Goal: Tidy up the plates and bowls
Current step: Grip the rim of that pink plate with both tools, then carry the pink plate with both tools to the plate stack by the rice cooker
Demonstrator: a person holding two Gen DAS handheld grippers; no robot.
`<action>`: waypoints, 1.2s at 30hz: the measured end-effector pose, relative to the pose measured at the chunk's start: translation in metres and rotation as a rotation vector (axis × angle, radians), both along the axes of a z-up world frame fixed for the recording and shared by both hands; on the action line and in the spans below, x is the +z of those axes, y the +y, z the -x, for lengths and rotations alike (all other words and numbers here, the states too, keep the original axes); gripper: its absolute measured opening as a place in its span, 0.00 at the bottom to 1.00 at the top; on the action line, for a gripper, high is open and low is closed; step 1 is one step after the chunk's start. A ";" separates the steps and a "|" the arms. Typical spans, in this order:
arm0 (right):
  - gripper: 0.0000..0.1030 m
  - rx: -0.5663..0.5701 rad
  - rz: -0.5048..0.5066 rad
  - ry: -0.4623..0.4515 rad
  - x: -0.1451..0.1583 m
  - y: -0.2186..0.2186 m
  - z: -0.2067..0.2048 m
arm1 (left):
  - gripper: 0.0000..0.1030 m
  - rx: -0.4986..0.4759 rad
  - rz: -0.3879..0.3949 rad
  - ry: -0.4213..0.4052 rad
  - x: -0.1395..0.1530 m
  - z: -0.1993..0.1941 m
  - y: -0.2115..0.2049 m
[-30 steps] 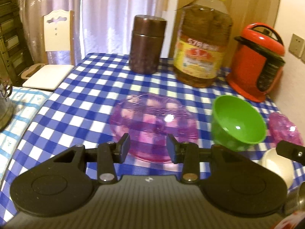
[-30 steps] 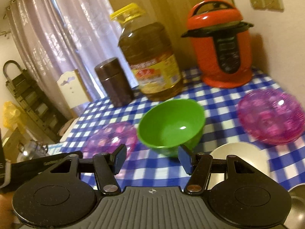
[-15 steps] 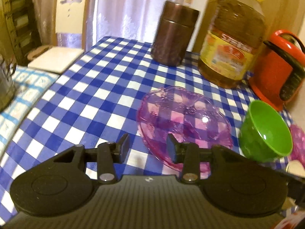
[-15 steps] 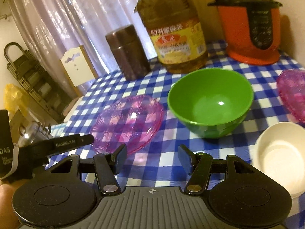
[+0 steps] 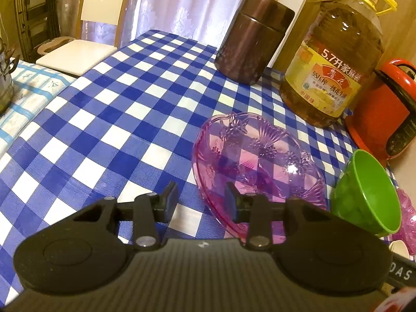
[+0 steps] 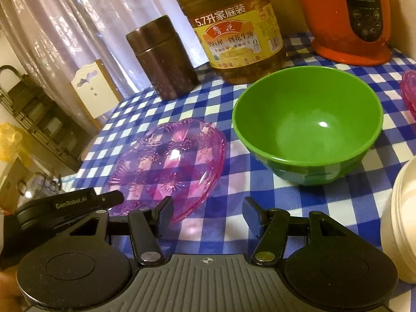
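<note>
- My left tongs (image 5: 200, 199) hang released over the bench (image 5: 124, 119), nothing between their fingers, the near rim of the pink glass plate (image 5: 256, 166) just ahead of the right finger.
- My right tongs (image 6: 208, 214) are spread wide too, gripping nothing, low above the blue-and-white check cloth.
- That pink glass plate (image 6: 171, 163) sits flat on the cloth, just left of the green bowl (image 6: 308, 124); a narrow gap separates them.
- From the left wrist view, the green bowl (image 5: 366, 195) stands at the right of the plate, close to its rim.
- A white bowl (image 6: 401, 213) shows at the right edge of my right view, near the green one.
- A second pink plate (image 6: 409, 88) peeks in at the far right, only partly visible.
- Behind them stand a brown canister (image 6: 163, 57), a big oil bottle (image 6: 239, 28) and a red cooker (image 6: 348, 18), along the back of the bench.
- My left tongs' arm shows at the lower left of the right view.
</note>
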State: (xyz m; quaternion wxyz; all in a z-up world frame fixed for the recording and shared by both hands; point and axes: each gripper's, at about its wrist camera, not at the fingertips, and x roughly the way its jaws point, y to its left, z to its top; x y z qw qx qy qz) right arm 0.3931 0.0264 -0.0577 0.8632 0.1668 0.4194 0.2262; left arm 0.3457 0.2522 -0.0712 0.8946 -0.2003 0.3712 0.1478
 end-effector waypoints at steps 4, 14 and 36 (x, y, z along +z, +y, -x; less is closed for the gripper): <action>0.54 -0.009 -0.009 0.006 -0.004 0.006 -0.005 | 0.27 0.006 0.009 0.002 -0.003 -0.002 0.001; 0.28 -0.007 -0.033 0.038 -0.015 0.016 -0.019 | 0.11 -0.005 0.015 0.004 -0.006 -0.004 -0.004; 0.14 0.037 -0.074 0.005 0.019 -0.005 0.010 | 0.12 -0.043 -0.031 -0.003 0.034 0.034 -0.026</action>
